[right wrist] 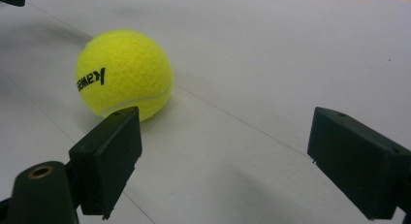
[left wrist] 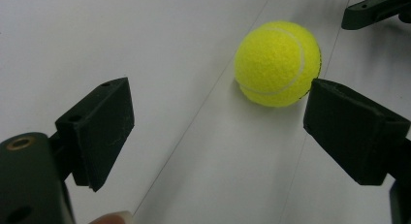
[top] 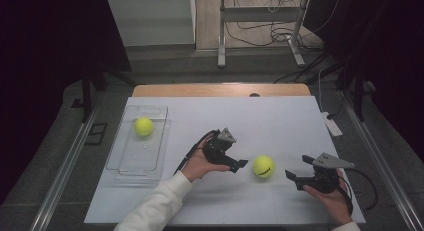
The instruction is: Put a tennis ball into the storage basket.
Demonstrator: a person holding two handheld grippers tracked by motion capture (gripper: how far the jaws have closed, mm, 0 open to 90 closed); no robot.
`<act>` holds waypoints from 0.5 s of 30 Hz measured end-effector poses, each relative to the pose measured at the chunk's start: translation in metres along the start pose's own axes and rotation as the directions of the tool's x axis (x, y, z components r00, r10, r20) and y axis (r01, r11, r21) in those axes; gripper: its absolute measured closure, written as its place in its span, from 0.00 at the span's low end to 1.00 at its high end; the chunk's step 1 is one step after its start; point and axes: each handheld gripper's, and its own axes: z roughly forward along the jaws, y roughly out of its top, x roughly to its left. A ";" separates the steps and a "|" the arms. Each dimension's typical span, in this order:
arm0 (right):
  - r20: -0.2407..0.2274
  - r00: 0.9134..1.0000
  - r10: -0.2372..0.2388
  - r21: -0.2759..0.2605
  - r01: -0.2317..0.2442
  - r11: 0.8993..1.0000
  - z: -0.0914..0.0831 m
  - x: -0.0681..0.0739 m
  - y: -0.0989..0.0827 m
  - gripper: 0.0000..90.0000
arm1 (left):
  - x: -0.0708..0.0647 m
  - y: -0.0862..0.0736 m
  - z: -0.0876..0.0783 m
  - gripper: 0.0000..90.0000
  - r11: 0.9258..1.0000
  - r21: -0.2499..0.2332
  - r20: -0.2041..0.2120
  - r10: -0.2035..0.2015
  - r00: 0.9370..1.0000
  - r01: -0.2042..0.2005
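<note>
A fuzzy yellow-green tennis ball [top: 263, 166] rests on the pale worktop [top: 280, 121] between the two tools — just beside the left tool [top: 239, 165], whose jaws gape wide and hold nothing, with the ball ahead and toward its right jaw. The right tool [top: 298, 168], equally wide and empty, sits slightly farther off. The left hand [top: 197, 165] looks better placed to take it.

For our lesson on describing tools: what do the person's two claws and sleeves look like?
Both the left claw and the right claw are black, each with two blocky, flat-faced jaws and a grey three-cornered plate on top. A dark cable trails from each. A brass-coloured ring sits in each body. The left arm wears a white sleeve.
</note>
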 end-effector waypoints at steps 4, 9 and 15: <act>0.000 1.000 -0.001 0.001 0.001 1.000 0.000 0.000 0.000 0.14 | -0.002 0.002 0.002 0.13 1.000 -0.005 0.007 0.009 1.000 -0.009; 0.002 1.000 -0.001 0.002 0.001 1.000 0.001 0.000 0.000 0.14 | -0.006 0.005 0.005 0.13 1.000 -0.002 0.016 0.020 1.000 -0.020; 0.002 1.000 0.001 0.003 -0.001 1.000 0.001 0.000 0.000 0.14 | -0.010 0.008 0.008 0.13 1.000 -0.003 0.028 0.029 0.999 -0.029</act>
